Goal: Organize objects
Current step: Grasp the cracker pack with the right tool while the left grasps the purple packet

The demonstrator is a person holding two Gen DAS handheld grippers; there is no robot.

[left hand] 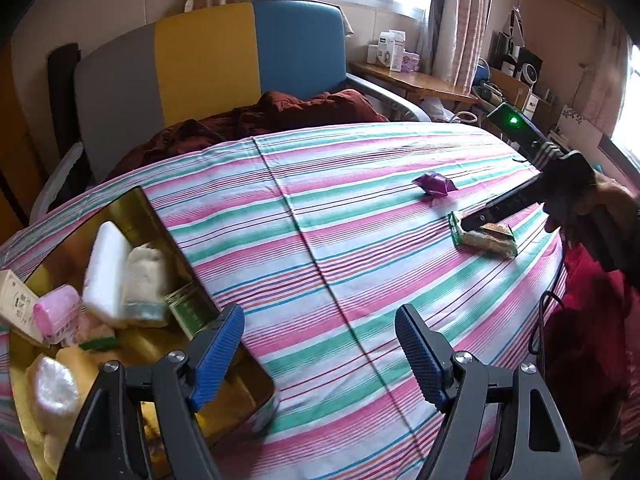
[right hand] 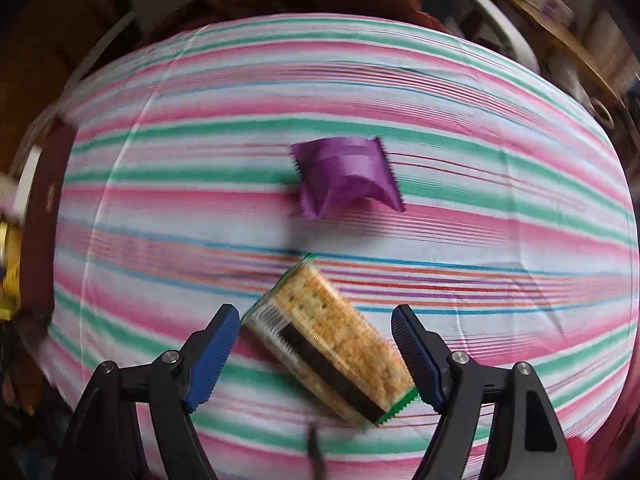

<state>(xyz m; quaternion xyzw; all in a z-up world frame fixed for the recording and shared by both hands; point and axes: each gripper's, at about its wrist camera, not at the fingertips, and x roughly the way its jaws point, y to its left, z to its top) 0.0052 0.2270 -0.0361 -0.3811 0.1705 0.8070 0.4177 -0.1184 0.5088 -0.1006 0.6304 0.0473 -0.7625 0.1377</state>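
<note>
A clear pack of crackers (right hand: pixel 332 340) with green ends lies slantwise on the striped cloth (right hand: pixel 160 208). It sits between the fingers of my right gripper (right hand: pixel 316 320), which points steeply down at it, open, pads not pressing. A crumpled purple packet (right hand: pixel 346 178) lies just beyond. The left wrist view shows the right gripper (left hand: pixel 476 222) over the cracker pack (left hand: pixel 486 240), with the purple packet (left hand: pixel 434 185) to its left. My left gripper (left hand: pixel 320 344) is open and empty above the cloth, beside a gold tin (left hand: pixel 160 224) that holds several wrapped snacks.
A chair (left hand: pixel 208 56) with a grey, yellow and blue back stands behind the table, a dark red garment (left hand: pixel 280 112) heaped on it. A wooden desk (left hand: pixel 416 80) with boxes is at the back right. The cloth's right edge drops off by red fabric (left hand: pixel 588 320).
</note>
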